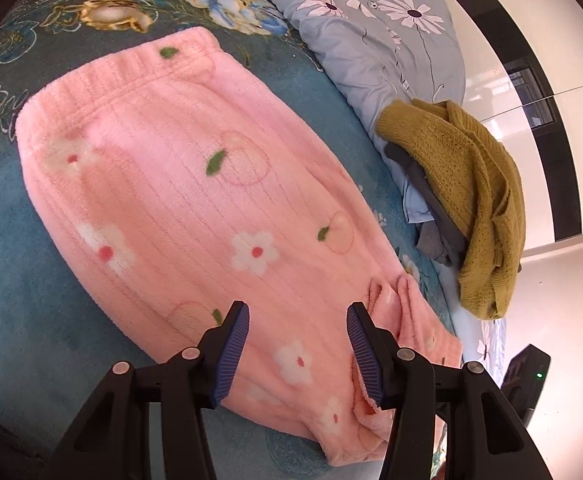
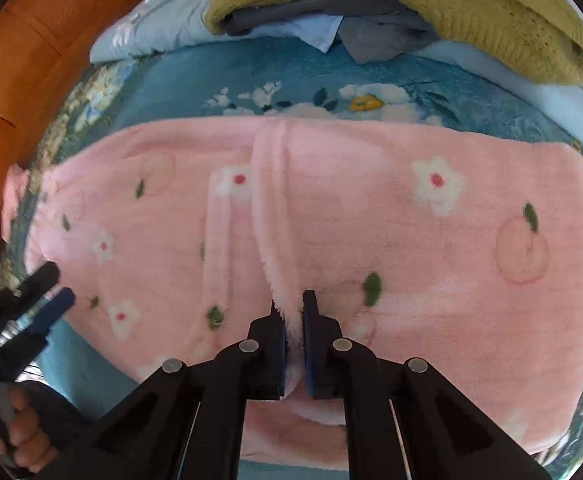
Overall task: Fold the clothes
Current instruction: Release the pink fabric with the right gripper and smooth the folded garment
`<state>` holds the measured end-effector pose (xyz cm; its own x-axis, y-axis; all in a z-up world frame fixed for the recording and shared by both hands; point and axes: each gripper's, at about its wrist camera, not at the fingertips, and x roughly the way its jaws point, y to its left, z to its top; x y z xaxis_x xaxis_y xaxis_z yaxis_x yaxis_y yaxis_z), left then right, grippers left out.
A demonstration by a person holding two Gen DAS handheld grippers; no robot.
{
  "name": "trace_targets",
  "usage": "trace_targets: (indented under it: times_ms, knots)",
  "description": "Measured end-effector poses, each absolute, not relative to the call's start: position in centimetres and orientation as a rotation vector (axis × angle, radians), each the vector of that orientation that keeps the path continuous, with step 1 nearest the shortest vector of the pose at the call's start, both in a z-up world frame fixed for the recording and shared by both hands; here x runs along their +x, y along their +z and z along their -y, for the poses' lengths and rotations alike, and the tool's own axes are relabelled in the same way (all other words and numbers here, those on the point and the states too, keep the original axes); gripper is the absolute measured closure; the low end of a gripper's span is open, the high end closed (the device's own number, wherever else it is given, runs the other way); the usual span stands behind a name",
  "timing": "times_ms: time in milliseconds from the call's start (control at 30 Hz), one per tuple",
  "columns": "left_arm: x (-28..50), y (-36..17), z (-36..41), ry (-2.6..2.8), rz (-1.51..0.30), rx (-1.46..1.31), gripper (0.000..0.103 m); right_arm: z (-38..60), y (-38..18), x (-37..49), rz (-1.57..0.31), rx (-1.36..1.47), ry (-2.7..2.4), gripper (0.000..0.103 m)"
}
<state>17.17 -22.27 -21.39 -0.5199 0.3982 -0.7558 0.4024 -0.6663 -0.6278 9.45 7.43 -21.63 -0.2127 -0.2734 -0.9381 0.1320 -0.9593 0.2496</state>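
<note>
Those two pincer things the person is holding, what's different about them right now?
The right gripper has its jaws pinched shut on a fold of the pink fleece garment; the left gripper stands open above the same garment, gripping nothing. The right sits mid-garment, the left near one end. Both share black arms and blue ribbed pads.

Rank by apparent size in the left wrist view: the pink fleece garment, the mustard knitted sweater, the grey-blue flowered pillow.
1. pink fleece garment, clearly largest.
2-3. grey-blue flowered pillow and mustard knitted sweater look alike; the pillow lies farther away, so unranked.
</note>
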Motion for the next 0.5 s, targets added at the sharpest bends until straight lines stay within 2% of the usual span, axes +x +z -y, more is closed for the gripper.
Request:
trace_targets:
  times_ms: [67, 167, 367, 467, 500]
  knots:
    - [17.1, -21.5, 22.4, -2.411, -1.300, 1.528, 0.048, -7.9, -19.8, 10.0, 0.233, 1.700, -2.241, 0.096]
    - [17.1, -21.5, 22.5, -2.402, -1.316, 1.527, 0.048, -6.6, -18.3, 11.0, 0.160, 1.643, -2.207, 0.096]
    - [17.4, -21.6, 23.0, -2.380, -1.333, 1.512, 0.048, -3.2, -22.3, 12.2, 0.081, 1.756, -2.138, 0.095]
    - [17.6, -21.9, 23.7, -2.349, -1.369, 1.488, 0.048, -3.0, -23.3, 12.3, 0.054, 1.789, -2.126, 0.091]
    - [17.7, -22.0, 23.9, -2.338, -1.384, 1.477, 0.048, -3.0, -23.1, 12.3, 0.049, 1.782, -2.124, 0.086]
